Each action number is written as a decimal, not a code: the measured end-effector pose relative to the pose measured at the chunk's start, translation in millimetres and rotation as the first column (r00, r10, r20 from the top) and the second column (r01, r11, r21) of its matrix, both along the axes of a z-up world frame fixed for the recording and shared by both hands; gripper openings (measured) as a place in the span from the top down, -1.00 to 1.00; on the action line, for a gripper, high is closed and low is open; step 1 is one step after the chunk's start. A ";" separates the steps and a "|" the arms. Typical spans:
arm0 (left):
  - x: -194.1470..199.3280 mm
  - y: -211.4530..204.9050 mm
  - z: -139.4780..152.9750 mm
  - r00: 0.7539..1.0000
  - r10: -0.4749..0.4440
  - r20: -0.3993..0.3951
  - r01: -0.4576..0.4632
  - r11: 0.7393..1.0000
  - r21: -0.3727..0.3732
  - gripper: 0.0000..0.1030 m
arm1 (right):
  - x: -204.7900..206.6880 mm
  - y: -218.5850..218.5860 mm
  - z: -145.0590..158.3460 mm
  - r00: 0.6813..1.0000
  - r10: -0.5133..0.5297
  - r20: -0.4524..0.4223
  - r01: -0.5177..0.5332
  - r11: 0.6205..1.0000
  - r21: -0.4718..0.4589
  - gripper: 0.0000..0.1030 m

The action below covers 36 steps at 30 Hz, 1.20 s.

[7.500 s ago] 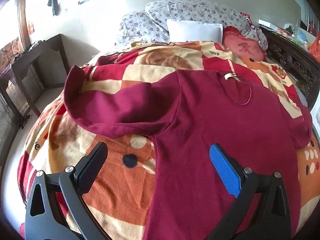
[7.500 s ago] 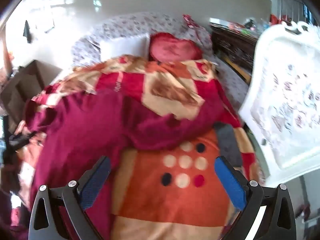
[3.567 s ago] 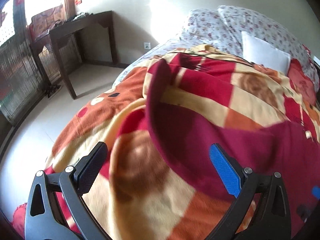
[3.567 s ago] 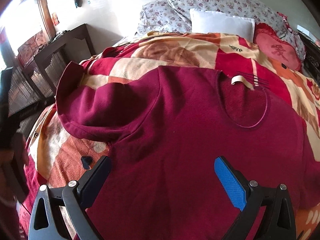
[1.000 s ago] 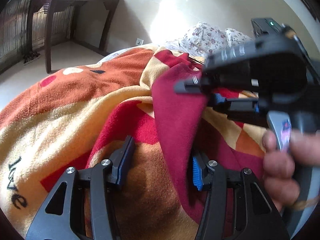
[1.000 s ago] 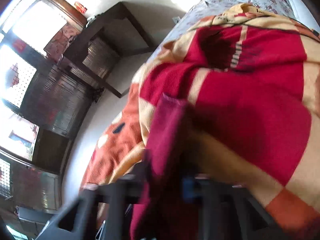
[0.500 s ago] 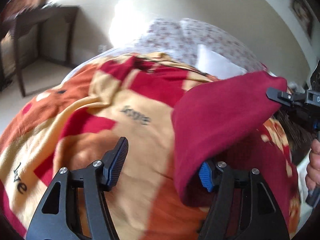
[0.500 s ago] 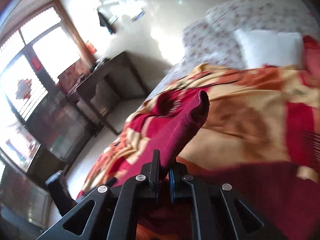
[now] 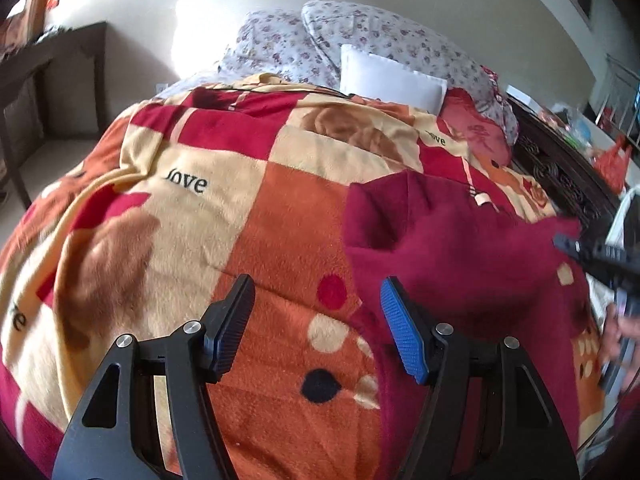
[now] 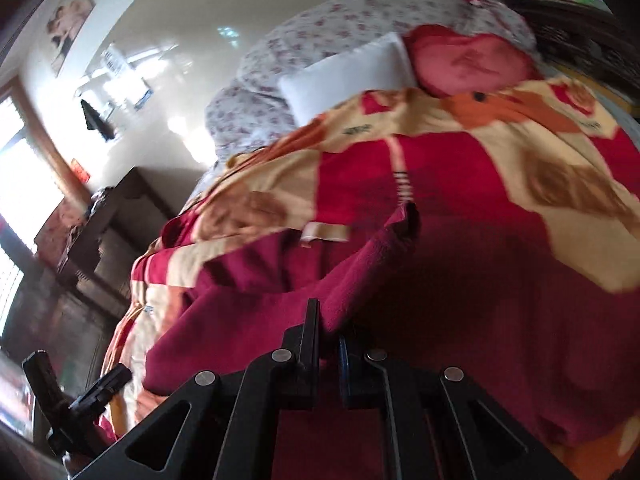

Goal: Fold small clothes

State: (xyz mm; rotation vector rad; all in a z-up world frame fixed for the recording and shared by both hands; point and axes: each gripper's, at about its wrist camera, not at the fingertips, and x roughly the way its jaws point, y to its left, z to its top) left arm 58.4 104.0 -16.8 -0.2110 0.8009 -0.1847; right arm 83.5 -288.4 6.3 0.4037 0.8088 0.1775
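Note:
A dark red shirt [image 9: 460, 256] lies on the patterned blanket [image 9: 248, 216], its left side folded over toward the right. My left gripper [image 9: 316, 320] is open and empty above the blanket, just left of the shirt's folded edge. My right gripper [image 10: 329, 328] is shut on the shirt's sleeve edge [image 10: 360, 268] and holds it over the shirt body. The right gripper also shows at the right edge of the left wrist view [image 9: 600, 256]. A pale neck label [image 10: 324, 234] shows near the collar.
Floral pillows [image 9: 360, 36], a white pillow [image 9: 392, 78] and a red cushion [image 10: 472, 60] lie at the head of the bed. A dark wooden table [image 9: 36, 80] stands at the left. A dark carved headboard or cabinet [image 9: 560, 172] runs along the right.
The right gripper has carried the sleeve across to the right over the shirt body. The left gripper has let go of the cloth and opened wider.

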 end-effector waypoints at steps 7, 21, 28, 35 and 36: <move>-0.6 -35.2 -2.7 0.998 -0.054 -0.016 0.055 0.997 0.047 -0.27 | -17.7 -32.0 -30.4 0.993 -0.100 -0.068 0.094 0.992 -0.083 0.87; 27.7 -57.6 -44.9 0.991 0.023 -0.135 0.001 0.985 0.170 -0.28 | -69.6 -57.6 -17.0 0.965 -0.224 -0.134 0.209 0.970 -0.121 0.74; 30.2 -53.0 -53.8 0.987 0.061 -0.150 -0.040 0.989 0.140 -0.30 | -11.0 62.9 3.3 0.964 0.263 -0.035 -0.265 0.962 -0.072 0.73; 29.2 -49.5 -56.3 0.987 0.068 -0.145 -0.050 0.991 0.124 -0.35 | 50.5 166.9 -46.4 0.843 0.502 -0.194 -0.536 0.753 -0.381 0.73; 28.9 -49.8 -57.0 0.988 0.067 -0.140 -0.049 0.991 0.127 -0.35 | 54.6 170.2 -51.8 0.836 0.511 -0.202 -0.546 0.731 -0.409 0.73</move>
